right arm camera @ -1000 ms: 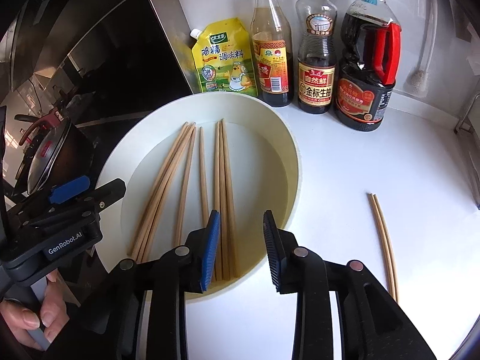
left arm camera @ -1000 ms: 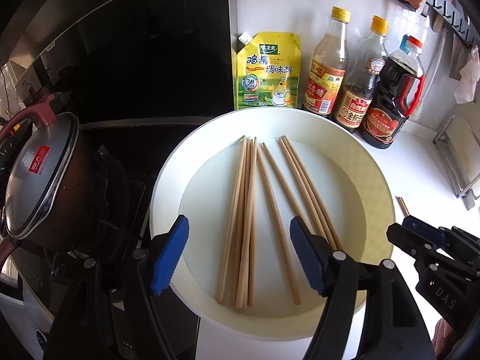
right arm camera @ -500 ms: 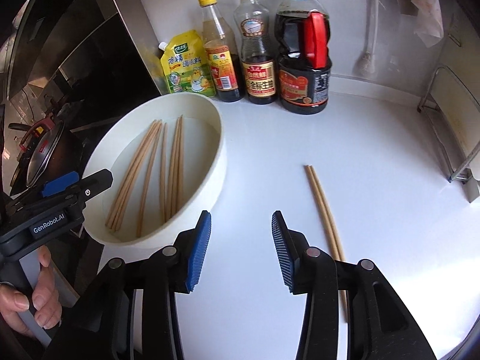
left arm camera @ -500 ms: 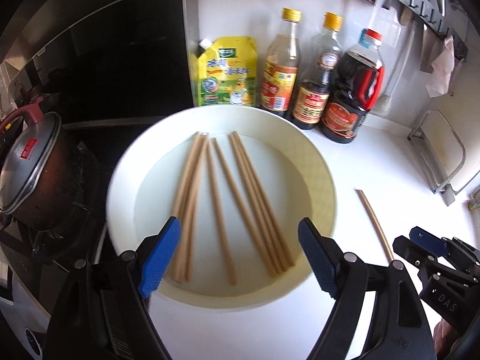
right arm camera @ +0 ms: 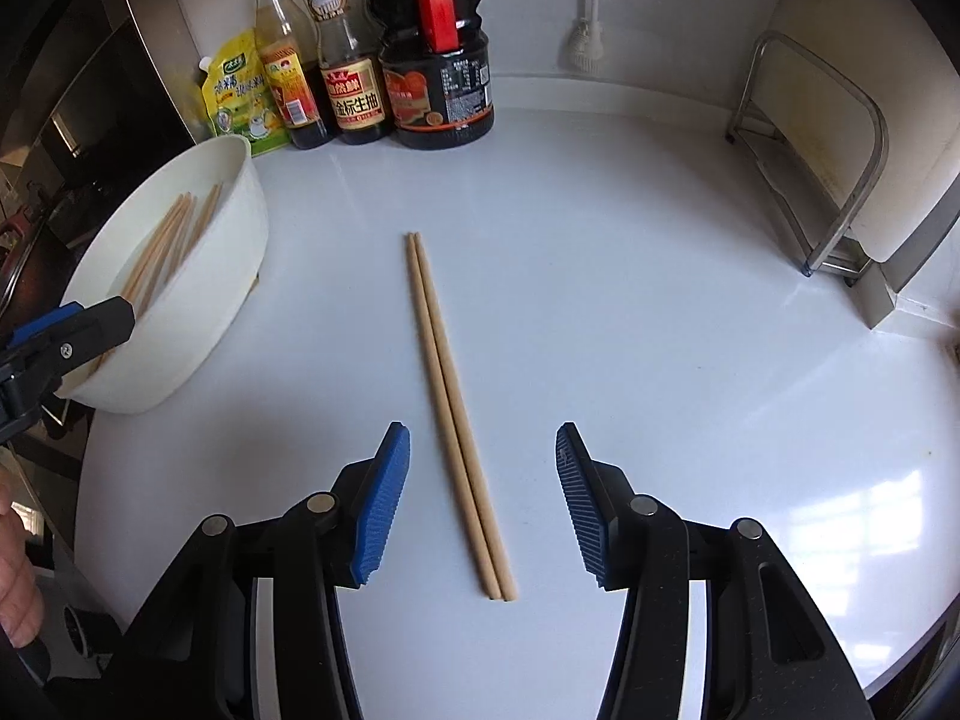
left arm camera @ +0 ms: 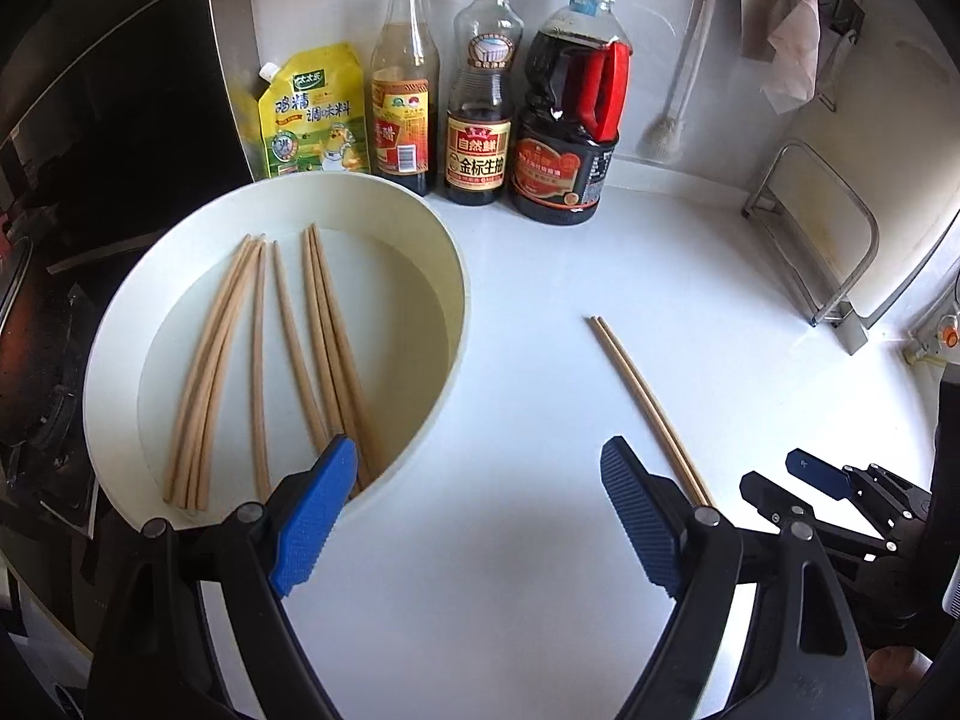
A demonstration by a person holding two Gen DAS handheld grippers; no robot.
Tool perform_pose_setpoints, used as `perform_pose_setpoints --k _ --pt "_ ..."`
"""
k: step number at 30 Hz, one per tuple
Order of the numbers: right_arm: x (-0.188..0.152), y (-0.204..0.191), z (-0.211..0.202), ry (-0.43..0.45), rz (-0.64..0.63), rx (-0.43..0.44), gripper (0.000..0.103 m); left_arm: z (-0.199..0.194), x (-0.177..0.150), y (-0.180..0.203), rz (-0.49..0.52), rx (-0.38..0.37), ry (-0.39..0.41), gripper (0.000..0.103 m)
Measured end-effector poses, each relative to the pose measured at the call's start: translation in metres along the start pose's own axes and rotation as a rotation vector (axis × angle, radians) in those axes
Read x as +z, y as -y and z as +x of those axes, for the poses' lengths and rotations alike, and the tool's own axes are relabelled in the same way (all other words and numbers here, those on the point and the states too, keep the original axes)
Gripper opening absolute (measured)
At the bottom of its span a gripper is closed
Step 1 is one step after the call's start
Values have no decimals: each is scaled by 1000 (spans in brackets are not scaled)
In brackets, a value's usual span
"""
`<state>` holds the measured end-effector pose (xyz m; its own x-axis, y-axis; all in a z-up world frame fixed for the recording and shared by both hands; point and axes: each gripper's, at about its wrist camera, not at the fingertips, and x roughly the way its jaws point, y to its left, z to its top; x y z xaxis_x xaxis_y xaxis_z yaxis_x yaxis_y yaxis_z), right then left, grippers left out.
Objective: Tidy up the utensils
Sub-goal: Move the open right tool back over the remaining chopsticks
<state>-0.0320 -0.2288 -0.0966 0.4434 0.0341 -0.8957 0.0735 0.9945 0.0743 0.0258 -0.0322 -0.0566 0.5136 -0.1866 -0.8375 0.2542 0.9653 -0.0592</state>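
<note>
R gripper (right arm camera: pixel 483 501) tilted down, opening

In the left wrist view, the near ends of the chopstick pair (left arm camera: pixel 642 402) on the counter pass behind the right finger (left arm camera: pixel 642 516) of the left gripper (left arm camera: pixel 474 516). The near tips of the chopsticks in the bowl (left arm camera: pixel 258 372) are covered by the left finger (left arm camera: pixel 312 516). In the right wrist view, a hand (right arm camera: pixel 15 576) left of the fingers is cut by the frame edge. Bottle label print (right arm camera: pixel 354 99) is too small to read.
</note>
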Motion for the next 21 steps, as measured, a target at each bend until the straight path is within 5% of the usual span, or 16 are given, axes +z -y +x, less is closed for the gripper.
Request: perform_pose_setpoints --k 21 --pt "-2 8 51 -6 -116 16 49 28 -20 28 3 48 -53 82"
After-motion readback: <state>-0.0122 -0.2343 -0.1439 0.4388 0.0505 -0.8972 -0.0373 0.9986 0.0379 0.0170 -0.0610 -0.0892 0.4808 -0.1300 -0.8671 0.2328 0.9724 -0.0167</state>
